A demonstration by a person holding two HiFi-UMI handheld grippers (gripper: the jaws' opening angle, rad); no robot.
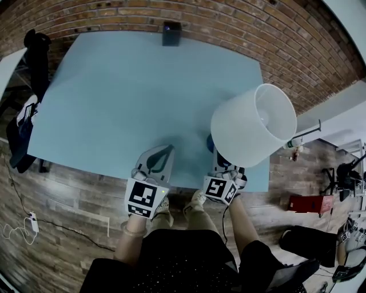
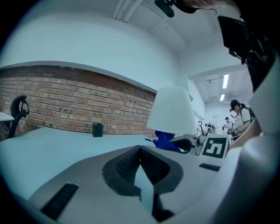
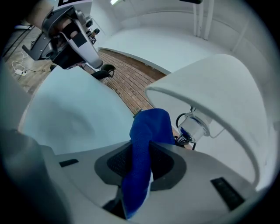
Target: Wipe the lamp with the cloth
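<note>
The lamp's white shade (image 1: 254, 123) stands tilted at the right of the light blue table (image 1: 131, 97). My right gripper (image 3: 144, 153) is shut on a blue cloth (image 3: 151, 124), which sticks up between its jaws just below the shade's rim (image 3: 218, 100), beside the bulb socket (image 3: 194, 127). In the head view the cloth (image 1: 210, 143) peeks out under the shade. My left gripper (image 1: 169, 149) rests low over the table's front edge, left of the lamp, jaws shut with nothing in them. From the left gripper view the shade (image 2: 171, 109) and cloth (image 2: 165, 140) lie ahead to the right.
A small black box (image 1: 171, 33) sits at the table's far edge against the brick wall (image 1: 114, 14). A black office chair (image 1: 34, 51) stands at the far left. The floor is wood planks with cables (image 1: 23, 220). People stand far off to the right (image 2: 238, 116).
</note>
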